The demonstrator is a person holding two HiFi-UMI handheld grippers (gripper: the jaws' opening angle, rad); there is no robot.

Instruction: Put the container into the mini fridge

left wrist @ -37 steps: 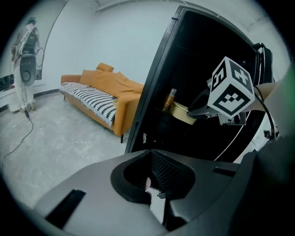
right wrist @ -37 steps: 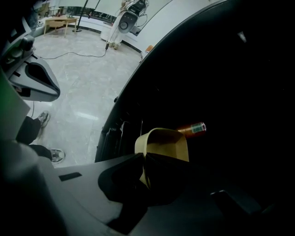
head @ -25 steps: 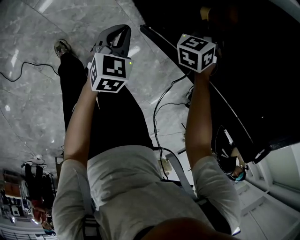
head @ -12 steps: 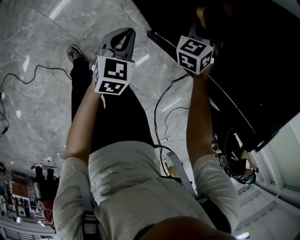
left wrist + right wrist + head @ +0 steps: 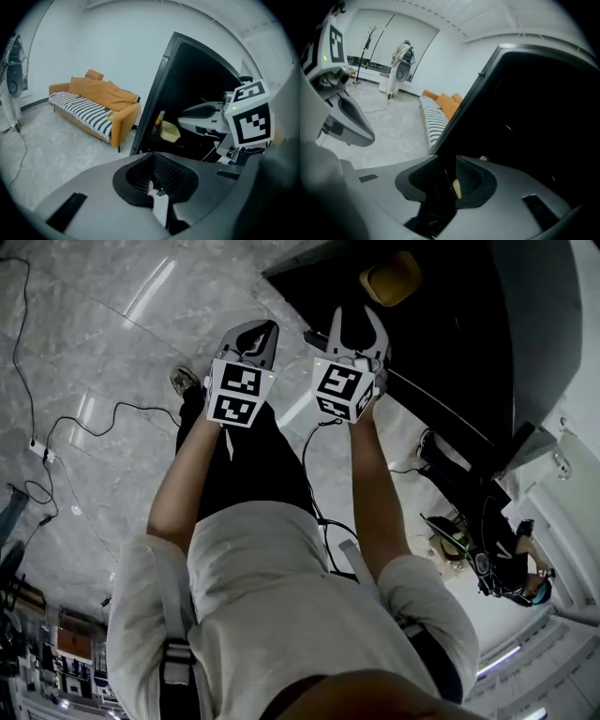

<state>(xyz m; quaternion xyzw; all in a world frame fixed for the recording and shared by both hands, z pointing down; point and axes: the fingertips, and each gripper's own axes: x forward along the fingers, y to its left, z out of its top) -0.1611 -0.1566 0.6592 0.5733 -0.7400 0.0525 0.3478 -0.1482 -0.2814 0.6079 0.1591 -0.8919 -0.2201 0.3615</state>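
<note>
The yellow container [image 5: 392,277] sits inside the dark mini fridge [image 5: 459,343], whose door is open. In the left gripper view the container [image 5: 169,132] rests on a shelf beside a bottle [image 5: 159,121]. My right gripper [image 5: 355,326] hangs just in front of the fridge opening, apart from the container. It is open; its jaws have just sprung wide and come in a little, with nothing between them. It also shows in the left gripper view as the right gripper [image 5: 199,117]. My left gripper [image 5: 263,334] is beside it over the floor, shut and empty.
An orange sofa [image 5: 93,105] with a striped cover stands left of the fridge. A standing fan [image 5: 14,75] is at the far left. Cables [image 5: 56,456] trail over the marble floor. Another person [image 5: 497,549] crouches at the right.
My right gripper has pulled back from the fridge interior toward the left one and now stands open. The container stays inside. Both grippers have risen and the view has swung.
</note>
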